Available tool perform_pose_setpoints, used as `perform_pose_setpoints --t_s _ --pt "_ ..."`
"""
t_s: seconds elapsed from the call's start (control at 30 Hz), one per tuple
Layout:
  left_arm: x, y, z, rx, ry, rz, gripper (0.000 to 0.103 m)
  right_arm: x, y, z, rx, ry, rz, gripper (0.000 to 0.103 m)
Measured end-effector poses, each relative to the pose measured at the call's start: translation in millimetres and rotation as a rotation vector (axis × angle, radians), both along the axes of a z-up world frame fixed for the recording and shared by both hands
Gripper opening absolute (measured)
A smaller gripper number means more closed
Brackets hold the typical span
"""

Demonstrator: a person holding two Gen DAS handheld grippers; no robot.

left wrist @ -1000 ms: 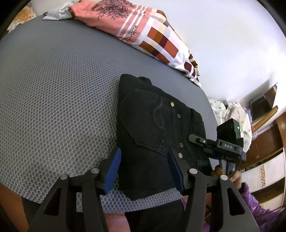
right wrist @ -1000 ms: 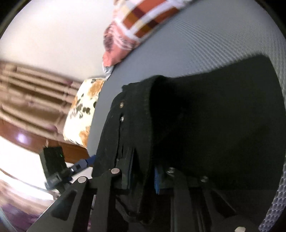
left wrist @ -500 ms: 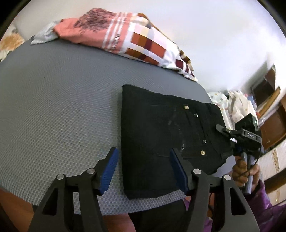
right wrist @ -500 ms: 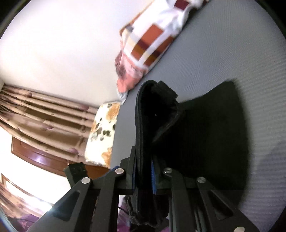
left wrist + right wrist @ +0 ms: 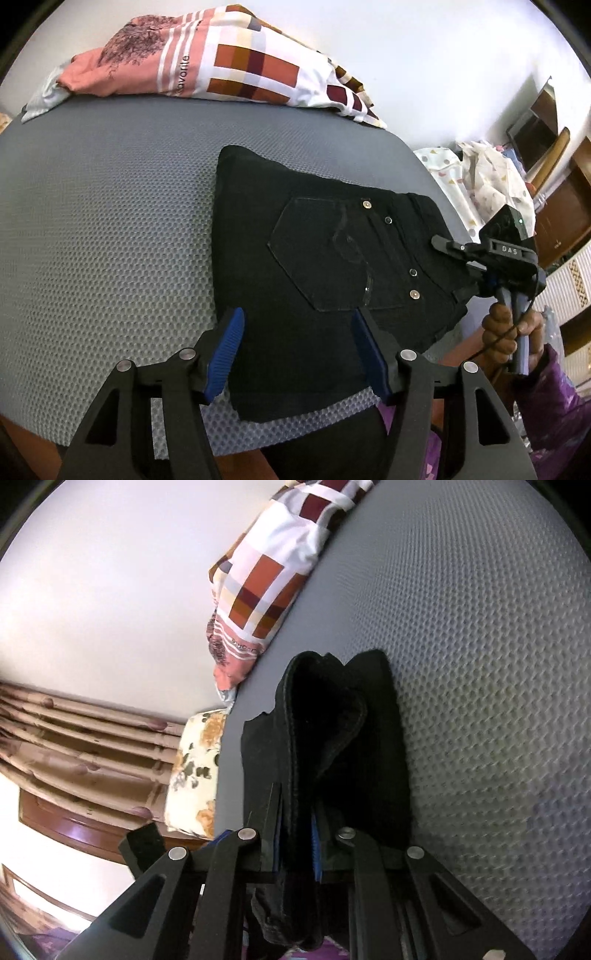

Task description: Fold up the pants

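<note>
The black pants [image 5: 317, 266] lie folded into a thick rectangle on the grey mesh bed surface [image 5: 110, 229], back pocket and rivets facing up. My left gripper [image 5: 297, 349] is open and empty, its blue pads hovering over the near edge of the pants. My right gripper [image 5: 297, 843] is shut on the waistband end of the pants [image 5: 325, 746] at the bed's right edge; it also shows in the left wrist view [image 5: 480, 266], held by a hand.
A patchwork pillow [image 5: 229, 70] lies at the far side of the bed by the white wall. A floral cushion [image 5: 195, 771] and curtains [image 5: 81, 738] stand beyond the bed. Wooden furniture and clothes [image 5: 491, 184] are to the right.
The right gripper has drawn the pants' waistband end toward the bed's right edge, flattening the fold. The left gripper has pulled back and stayed open.
</note>
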State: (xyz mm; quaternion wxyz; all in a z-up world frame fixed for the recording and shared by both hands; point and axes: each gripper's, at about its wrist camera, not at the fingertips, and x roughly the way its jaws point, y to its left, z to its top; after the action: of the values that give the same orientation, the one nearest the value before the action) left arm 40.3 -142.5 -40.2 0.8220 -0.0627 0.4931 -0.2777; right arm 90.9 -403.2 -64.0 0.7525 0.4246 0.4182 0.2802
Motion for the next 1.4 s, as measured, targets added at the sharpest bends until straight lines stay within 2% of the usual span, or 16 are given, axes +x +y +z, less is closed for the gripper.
perform_pose_setpoints --t_s 0.13,0.2,0.33,0.37,0.47,0.5,0.57,0.67,0.93,1.03,1.17,1.23,1.27,1.3,1.33,1.4 --pt "6 -4 -15 0.012 0.030 0.000 0.063 -1 -14 -21 0.026 0.032 -0.018 0.012" --pt "7 -3 -17 0.014 0.030 0.000 0.063 -7 -21 -28 0.062 0.041 -0.049 0.023" --pt "7 0 -14 0.009 0.025 0.001 0.063 -30 -45 -20 0.141 0.013 -0.162 0.023" --pt "7 1 -12 0.004 0.022 0.004 0.063 -42 -52 -16 0.202 0.007 -0.180 0.024" --pt "6 7 -8 -0.026 0.021 0.018 0.063 -71 -47 -5 0.357 -0.025 -0.125 0.025" --pt "6 9 -8 -0.037 0.023 0.023 0.063 -76 -39 -3 0.361 -0.019 -0.091 0.029" --pt "6 12 -9 -0.055 0.034 0.031 0.063 -88 -19 1 0.301 -0.001 -0.042 0.035" --pt "5 13 -11 -0.061 0.052 0.032 0.063 -92 9 -1 0.150 0.004 0.006 0.035" --pt "-3 26 -7 -0.071 0.036 0.044 0.063 -89 16 -4 -0.051 -0.004 -0.083 0.026" --pt "-1 30 -10 -0.100 0.061 0.059 0.063 -89 16 -5 -0.045 0.013 -0.133 0.027" --pt "-4 30 -10 -0.100 0.066 0.055 0.063 -72 15 -8 0.087 0.065 -0.216 0.044" --pt "-5 29 -10 -0.099 0.062 0.053 0.063 -70 15 -8 0.136 0.062 -0.243 0.047" --pt "-6 29 -10 -0.099 0.063 0.054 0.063 -67 18 -6 0.102 0.057 -0.242 0.040" --pt "-6 29 -10 -0.098 0.063 0.054 0.063 -64 21 -3 0.059 0.056 -0.237 0.018" --pt "-6 29 -9 -0.097 0.063 0.053 0.063 -62 24 -2 0.014 0.065 -0.227 0.017" --pt "-8 29 -7 -0.089 0.053 0.049 0.063 -61 24 1 0.033 0.060 -0.211 0.016"
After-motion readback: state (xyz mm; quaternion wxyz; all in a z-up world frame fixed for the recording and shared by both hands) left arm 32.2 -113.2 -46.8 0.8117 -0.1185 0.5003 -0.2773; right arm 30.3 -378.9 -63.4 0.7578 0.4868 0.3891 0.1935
